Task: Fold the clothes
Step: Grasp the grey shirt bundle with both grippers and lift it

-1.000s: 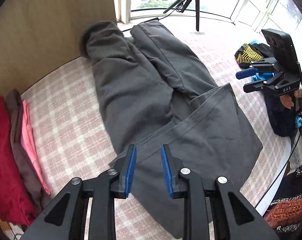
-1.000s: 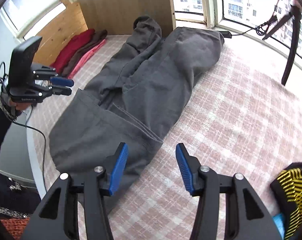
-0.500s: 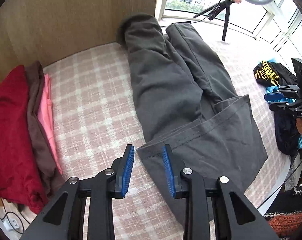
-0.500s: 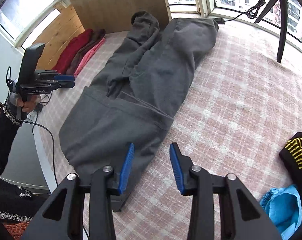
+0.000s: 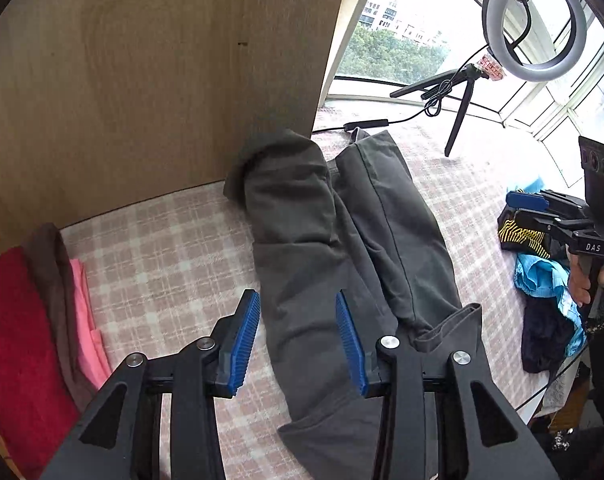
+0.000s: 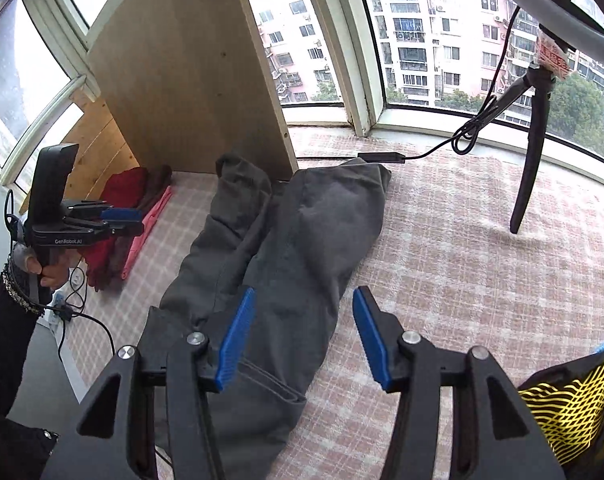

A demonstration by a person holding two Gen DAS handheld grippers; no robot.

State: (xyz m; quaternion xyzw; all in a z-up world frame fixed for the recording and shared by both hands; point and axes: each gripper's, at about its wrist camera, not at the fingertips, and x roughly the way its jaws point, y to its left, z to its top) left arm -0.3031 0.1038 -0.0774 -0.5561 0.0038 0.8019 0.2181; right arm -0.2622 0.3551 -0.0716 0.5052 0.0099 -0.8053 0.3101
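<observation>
Lifting: both grippers have risen and tipped forward over the past second, so each camera now looks up the trousers toward the wooden panel (image 5: 162,80) and window instead of down at the waistband
Left gripper (image 5: 298,344): blue pads spread wider than a second ago, nothing between them, hovering over the left leg near its lower part
Right gripper (image 6: 303,340): jaws also well apart and empty, poised above the right leg's outer edge
Trousers (image 5: 302,248): grey pair lying lengthwise on the checked cloth (image 5: 162,264), legs side by side with cuffs bunched against the panel; waist end nearest the person, one corner of it turned over
Folded pile (image 5: 18,328): red, brown and pink items stacked at the left edge, well apart from the trousers
Unfolded heap (image 5: 541,280): yellow-black, blue and dark garments on the right, awaiting their turn
Ring light (image 5: 535,24): on its tripod at the window end
Reading: neither claw has taken hold; the shift of aim suggests the cuffs are the next target, probably for a lengthwise fold toward the waist
</observation>
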